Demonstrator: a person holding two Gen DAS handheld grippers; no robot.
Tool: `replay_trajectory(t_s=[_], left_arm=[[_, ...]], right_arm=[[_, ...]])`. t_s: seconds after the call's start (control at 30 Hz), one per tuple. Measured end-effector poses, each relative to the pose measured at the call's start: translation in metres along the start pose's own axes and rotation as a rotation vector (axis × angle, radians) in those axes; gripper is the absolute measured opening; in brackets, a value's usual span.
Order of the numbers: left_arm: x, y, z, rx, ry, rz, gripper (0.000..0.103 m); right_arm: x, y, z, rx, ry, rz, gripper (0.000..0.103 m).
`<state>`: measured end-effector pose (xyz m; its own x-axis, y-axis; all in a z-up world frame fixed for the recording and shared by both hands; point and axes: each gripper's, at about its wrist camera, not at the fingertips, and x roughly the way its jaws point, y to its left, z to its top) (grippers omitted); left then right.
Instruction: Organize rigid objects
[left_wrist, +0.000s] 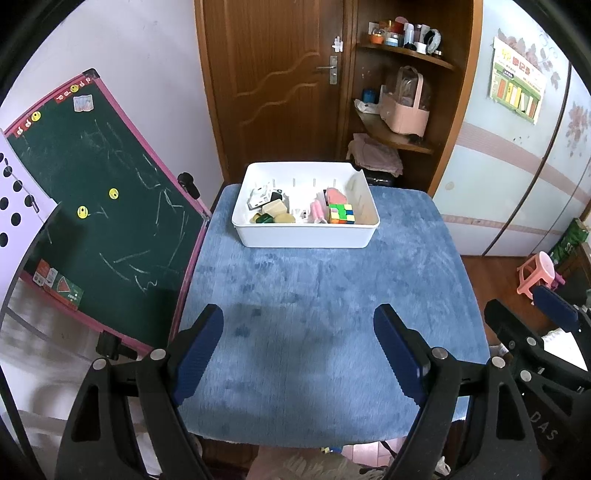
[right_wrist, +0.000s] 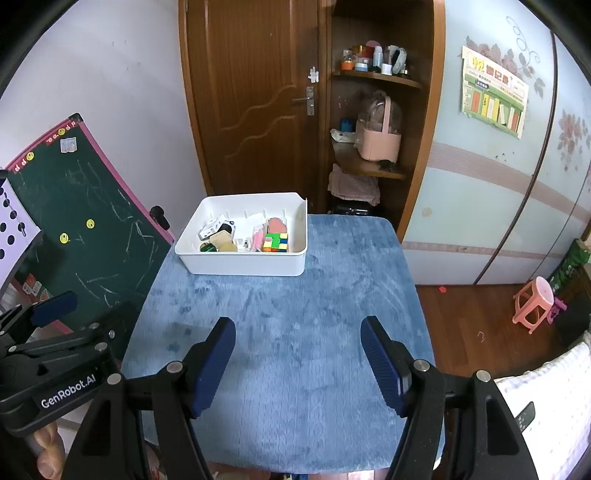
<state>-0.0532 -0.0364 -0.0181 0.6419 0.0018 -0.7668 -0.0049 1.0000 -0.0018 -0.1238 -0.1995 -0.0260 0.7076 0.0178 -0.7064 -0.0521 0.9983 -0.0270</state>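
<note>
A white rectangular plastic bin (left_wrist: 306, 230) sits at the far end of the counter (left_wrist: 325, 332), which is covered in a blue plush cloth. Its long axis runs across the counter from left to right, with one long wall facing the cameras and the open top upward. Inside, the rigid objects lie in two groups. On the right side a multicoloured puzzle cube (left_wrist: 341, 214) rests against the near wall, with a pink flat piece (left_wrist: 335, 195) just behind it and a pink slender item (left_wrist: 317, 212) beside it. On the left side are pale yellow blocks (left_wrist: 276, 209), a dark green block (left_wrist: 263, 218) and a white angular gadget (left_wrist: 258, 195); their exact shapes are too small to tell.

The left hand-held gripper (left_wrist: 299, 350) hangs over the near half of the counter, its blue-padded fingers (left_wrist: 199, 354) spread wide with nothing between them. The right hand-held gripper (right_wrist: 298, 363) is likewise spread apart and empty, well short of the bin. Bare cloth lies between both and the bin.

A green chalkboard with a pink frame (left_wrist: 103, 206) leans just left of the counter. Behind the bin stand a brown wooden door (left_wrist: 273, 81) and a corner shelf (left_wrist: 406, 62) with small bottles and a pink basket (left_wrist: 404, 110). A pink plastic stool (right_wrist: 533, 304) stands on the wooden floor to the right.
</note>
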Motion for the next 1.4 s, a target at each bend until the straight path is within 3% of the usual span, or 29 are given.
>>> replay_trajectory(t_s=[1.4], left_arm=[[0.000,0.002,-0.012,0.003,0.011,0.002,0.086]], right_arm=[[-0.001,0.001,-0.008,0.009,0.015,0.001,0.071]])
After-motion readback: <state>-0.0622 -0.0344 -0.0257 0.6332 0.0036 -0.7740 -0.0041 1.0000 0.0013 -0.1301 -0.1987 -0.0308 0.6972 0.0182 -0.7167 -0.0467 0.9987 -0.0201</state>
